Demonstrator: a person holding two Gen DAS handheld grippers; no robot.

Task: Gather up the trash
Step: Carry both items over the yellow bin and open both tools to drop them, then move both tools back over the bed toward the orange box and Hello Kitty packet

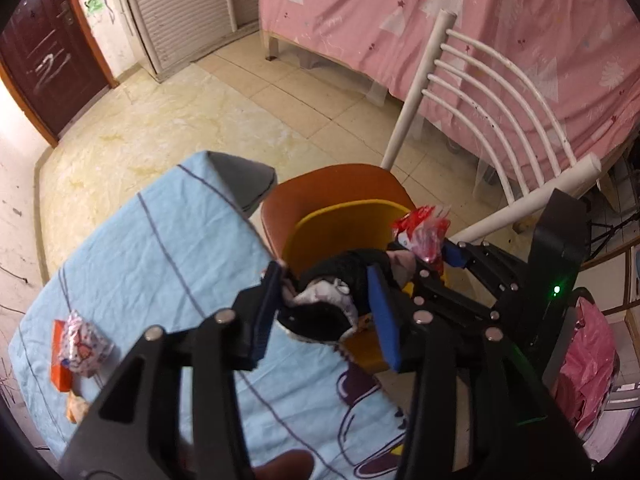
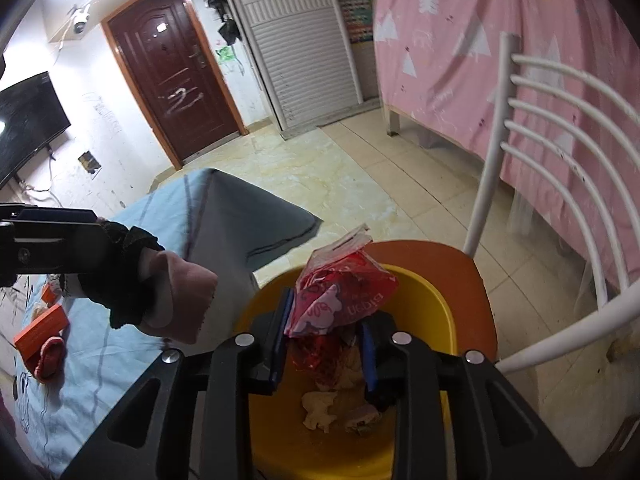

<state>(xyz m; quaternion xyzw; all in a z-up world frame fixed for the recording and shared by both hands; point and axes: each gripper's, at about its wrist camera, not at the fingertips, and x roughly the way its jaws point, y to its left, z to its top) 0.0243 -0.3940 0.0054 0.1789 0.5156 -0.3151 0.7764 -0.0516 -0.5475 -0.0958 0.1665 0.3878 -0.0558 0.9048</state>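
Trash sits between the right gripper (image 2: 326,342): a crumpled red and pink wrapper (image 2: 340,292) stands up from between its blue fingers (image 2: 280,340), which are only narrowly apart and close against the wrapper's lower end, directly over the yellow bin (image 2: 432,304). Inside the bin, under the wrapper, lie pale crumpled scraps (image 2: 320,410). The left gripper (image 1: 324,316) has its fingers partly open around a black and white bundle of cloth (image 1: 332,300); whether the pads actually press on the bundle cannot be told. In the right wrist view that left gripper reaches in from the left edge, with dark cloth and a pink piece hanging off its tip beside the bin. The bin rests on the orange seat of a white chair (image 1: 480,92), just beside the corner of the desk (image 1: 132,248), which is covered with a light blue sheet. Farther back on the desk lie an orange box (image 1: 60,364) and a shiny printed wrapper (image 1: 82,350) touching it. Beyond stand tiled floor, a pink bed cover (image 1: 400,12) and a dark red door (image 2: 176,72).
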